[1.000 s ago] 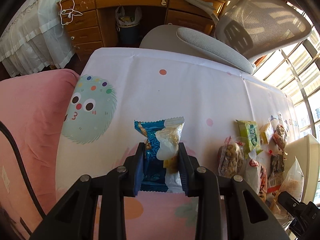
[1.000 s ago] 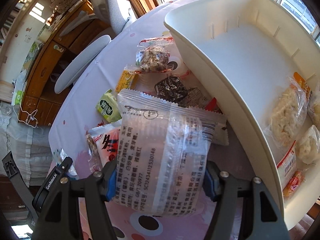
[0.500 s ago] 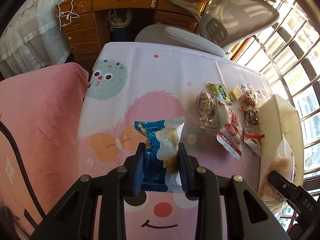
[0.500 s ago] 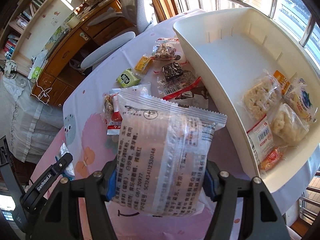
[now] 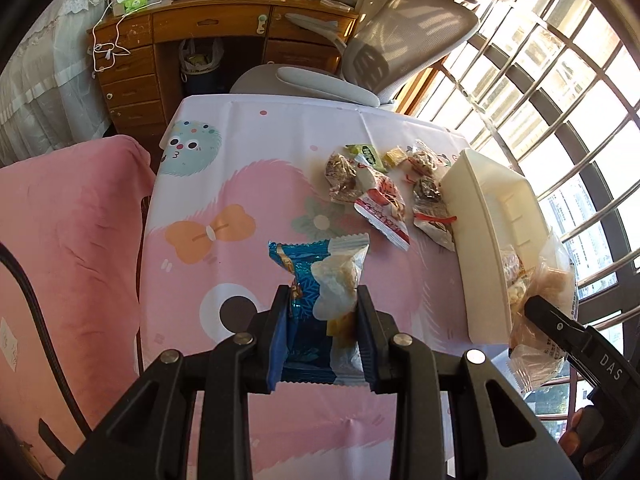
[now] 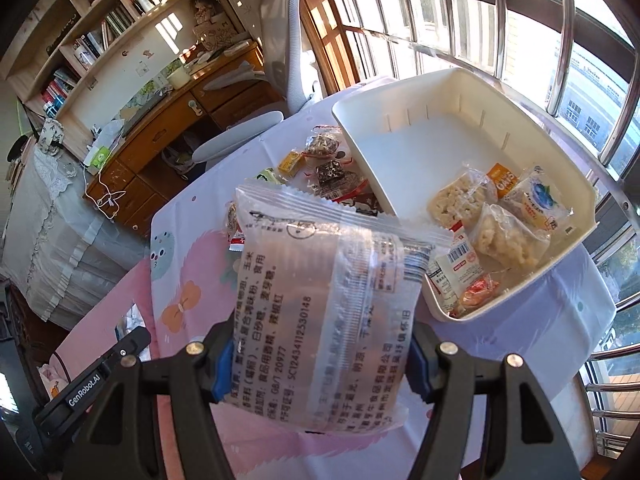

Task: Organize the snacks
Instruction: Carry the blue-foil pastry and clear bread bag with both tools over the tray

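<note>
The clear packet (image 6: 320, 312) is clamped in the right gripper (image 6: 320, 364), above the table's front edge; the blue packet (image 5: 320, 300) in the left gripper (image 5: 322, 332). Carry both over the bin (image 6: 460, 136) rim, lower inside, then release.

Two grippers are each holding one packet: a blue packet (image 5: 316, 304) and a large clear packet (image 6: 324, 312). Six loose packets (image 5: 382, 204) are lying at upper right on the cloth. One white bin (image 6: 408, 136) is holding about six packets (image 6: 500, 236).
</note>
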`<act>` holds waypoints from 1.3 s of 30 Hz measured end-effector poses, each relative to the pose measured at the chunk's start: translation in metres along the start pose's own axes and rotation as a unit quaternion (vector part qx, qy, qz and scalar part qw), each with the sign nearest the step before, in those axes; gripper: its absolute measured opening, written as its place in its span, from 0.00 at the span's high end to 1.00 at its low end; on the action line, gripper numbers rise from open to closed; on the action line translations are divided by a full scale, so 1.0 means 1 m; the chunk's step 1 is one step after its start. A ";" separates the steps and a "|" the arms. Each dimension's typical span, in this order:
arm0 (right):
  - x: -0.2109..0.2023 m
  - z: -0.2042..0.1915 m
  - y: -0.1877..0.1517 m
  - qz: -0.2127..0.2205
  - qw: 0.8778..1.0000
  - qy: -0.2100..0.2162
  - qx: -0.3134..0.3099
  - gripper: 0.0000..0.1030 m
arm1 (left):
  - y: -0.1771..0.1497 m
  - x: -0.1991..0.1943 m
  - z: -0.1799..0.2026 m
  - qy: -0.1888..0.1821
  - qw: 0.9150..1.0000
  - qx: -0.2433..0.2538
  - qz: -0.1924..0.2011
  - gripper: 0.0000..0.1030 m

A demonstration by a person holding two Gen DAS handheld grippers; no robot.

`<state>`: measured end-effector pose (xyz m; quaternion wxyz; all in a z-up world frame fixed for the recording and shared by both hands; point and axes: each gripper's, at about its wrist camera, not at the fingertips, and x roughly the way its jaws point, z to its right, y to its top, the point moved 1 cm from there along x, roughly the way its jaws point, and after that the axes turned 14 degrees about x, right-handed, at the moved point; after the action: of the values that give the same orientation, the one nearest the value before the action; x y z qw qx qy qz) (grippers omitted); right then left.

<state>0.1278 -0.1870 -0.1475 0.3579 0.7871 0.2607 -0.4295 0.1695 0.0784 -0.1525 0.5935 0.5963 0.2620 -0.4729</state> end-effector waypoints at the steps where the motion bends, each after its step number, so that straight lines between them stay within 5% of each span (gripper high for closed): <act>1: -0.005 0.002 -0.002 0.005 1.000 0.000 -0.003 0.35 | -0.002 -0.003 0.004 -0.004 1.000 0.003 0.002 0.72; 19: -0.039 0.068 0.008 0.013 1.000 -0.006 -0.020 0.35 | -0.014 -0.046 0.095 -0.038 0.998 0.046 0.019 0.72; 39: -0.031 0.146 0.122 -0.021 0.996 0.024 -0.089 0.35 | 0.031 -0.008 0.237 -0.024 0.998 0.027 0.047 0.72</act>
<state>0.1283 -0.3787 -0.1339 0.4109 0.7565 0.3232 -0.3930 0.1337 -0.1506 -0.0954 0.6046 0.6124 0.2062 -0.4657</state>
